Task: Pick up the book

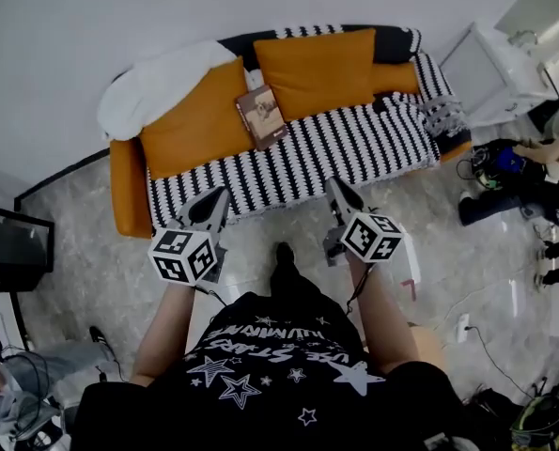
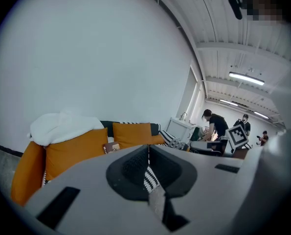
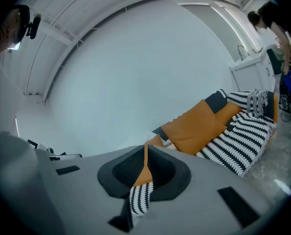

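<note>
My left claw (image 1: 215,195) is pinched together with nothing in it, held above the grey marble floor (image 1: 82,214) near the front of the orange sofa with the black-and-white striped cover (image 1: 354,144). The small brown book (image 1: 262,116) sits on that cover between two big orange cushions (image 1: 194,120), well ahead of both claws. My right claw (image 1: 335,188) is closed up and empty too.

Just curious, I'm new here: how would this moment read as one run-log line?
book: on sofa, untouched | left gripper: shut, empty | right gripper: shut, empty
</note>
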